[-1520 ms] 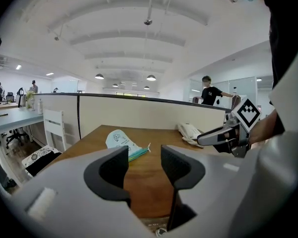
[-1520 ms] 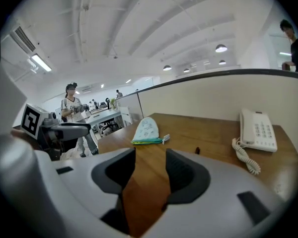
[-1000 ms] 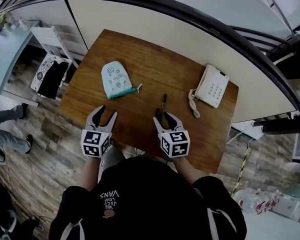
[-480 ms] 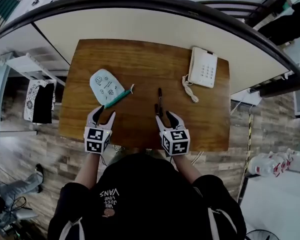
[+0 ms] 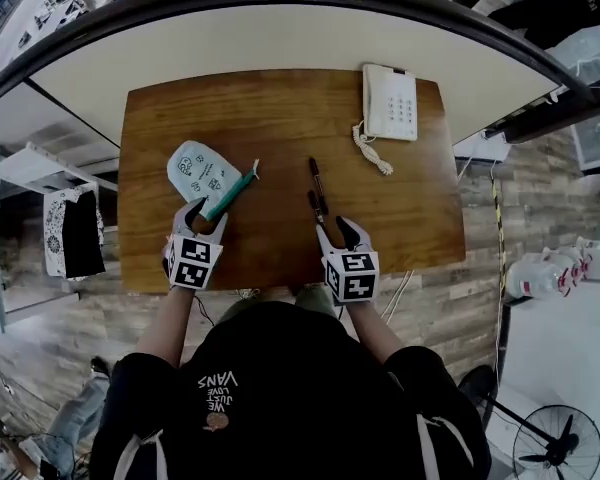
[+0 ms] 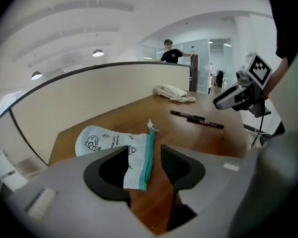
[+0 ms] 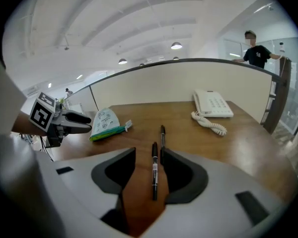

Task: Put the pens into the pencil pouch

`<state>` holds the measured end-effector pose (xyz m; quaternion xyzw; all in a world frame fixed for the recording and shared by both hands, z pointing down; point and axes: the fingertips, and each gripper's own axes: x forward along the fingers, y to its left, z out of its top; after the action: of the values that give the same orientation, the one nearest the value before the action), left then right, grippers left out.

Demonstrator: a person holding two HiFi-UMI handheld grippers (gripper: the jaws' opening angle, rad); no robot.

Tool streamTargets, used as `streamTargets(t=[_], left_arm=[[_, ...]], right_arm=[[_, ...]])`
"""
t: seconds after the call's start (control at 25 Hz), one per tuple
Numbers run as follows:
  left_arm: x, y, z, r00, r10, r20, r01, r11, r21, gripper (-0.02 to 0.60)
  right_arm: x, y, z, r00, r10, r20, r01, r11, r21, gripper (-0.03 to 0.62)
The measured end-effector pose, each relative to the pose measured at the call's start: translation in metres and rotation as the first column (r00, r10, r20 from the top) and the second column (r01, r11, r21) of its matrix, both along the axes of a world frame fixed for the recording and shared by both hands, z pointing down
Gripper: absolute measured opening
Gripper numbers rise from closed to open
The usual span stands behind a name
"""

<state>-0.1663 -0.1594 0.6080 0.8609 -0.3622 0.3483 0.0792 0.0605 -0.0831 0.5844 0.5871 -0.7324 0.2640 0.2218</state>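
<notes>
Brown wooden table (image 5: 280, 108) carries everything: a pale blue fabric pencil pouch with a teal zipper (image 5: 202, 176) lies at its left side, two slim black pens (image 7: 154, 170) lie end to end near the middle, and a white corded telephone (image 5: 390, 102) stands at the far right corner.

The left gripper (image 6: 144, 153) has its jaws wide apart, and the near end of the pouch lies between them, not pinched. The right gripper (image 7: 149, 155) is also open, low over the table. The nearer pen lies between its jaws, close to the right one, and is not gripped. The second pen lies just beyond it.

I judge the step in hand to be taking hold of both things at once. To do it well, the left jaws should close on the cloth beside the zipper, not on the teeth, so the mouth can be opened afterwards. As far as I can see, the zipper looks shut, so this must come first. The right jaws should be centred on the pen and close near its middle, so it does not swing. A thin, round pen may roll away if only one jaw touches it.
</notes>
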Motion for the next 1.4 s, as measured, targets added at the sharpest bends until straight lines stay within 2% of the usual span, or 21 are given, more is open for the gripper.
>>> streamTargets(t=[0.24, 0.36, 0.52, 0.88, 1.08, 1.16, 1.4], left_arm=[[0.006, -0.005, 0.027, 0.985, 0.133, 0.112, -0.127, 0.990, -0.055, 0.190], [0.005, -0.006, 0.040, 0.972, 0.171, 0.162, -0.159, 0.984, -0.083, 0.190], [0.006, -0.007, 0.049, 0.961, 0.198, 0.195, -0.182, 0.978, -0.100, 0.190], [0.011, -0.011, 0.061, 0.940, 0.215, 0.266, -0.194, 0.976, -0.103, 0.186], [0.009, -0.013, 0.061, 0.933, 0.212, 0.290, -0.193, 0.977, -0.093, 0.103], [0.010, -0.015, 0.058, 0.937, 0.203, 0.284, -0.188, 0.979, -0.081, 0.067], [0.012, -0.016, 0.050, 0.958, 0.167, 0.234, -0.153, 0.985, -0.077, 0.047]], right_arm=[[0.004, 0.007, 0.018, 0.998, 0.059, -0.018, -0.060, 0.998, -0.032, 0.160], [0.002, 0.009, 0.025, 0.998, 0.066, -0.021, -0.067, 0.997, -0.040, 0.160], [0.000, 0.009, 0.036, 0.998, 0.052, -0.032, -0.054, 0.997, -0.060, 0.160], [0.009, 0.019, 0.064, 0.997, 0.017, -0.069, -0.026, 0.990, -0.139, 0.160], [0.006, 0.023, 0.072, 0.997, -0.016, -0.079, 0.003, 0.987, -0.161, 0.153], [0.010, 0.022, 0.072, 0.995, -0.012, -0.098, -0.003, 0.988, -0.156, 0.118], [0.012, 0.021, 0.071, 0.991, -0.041, -0.127, 0.022, 0.989, -0.147, 0.055]])
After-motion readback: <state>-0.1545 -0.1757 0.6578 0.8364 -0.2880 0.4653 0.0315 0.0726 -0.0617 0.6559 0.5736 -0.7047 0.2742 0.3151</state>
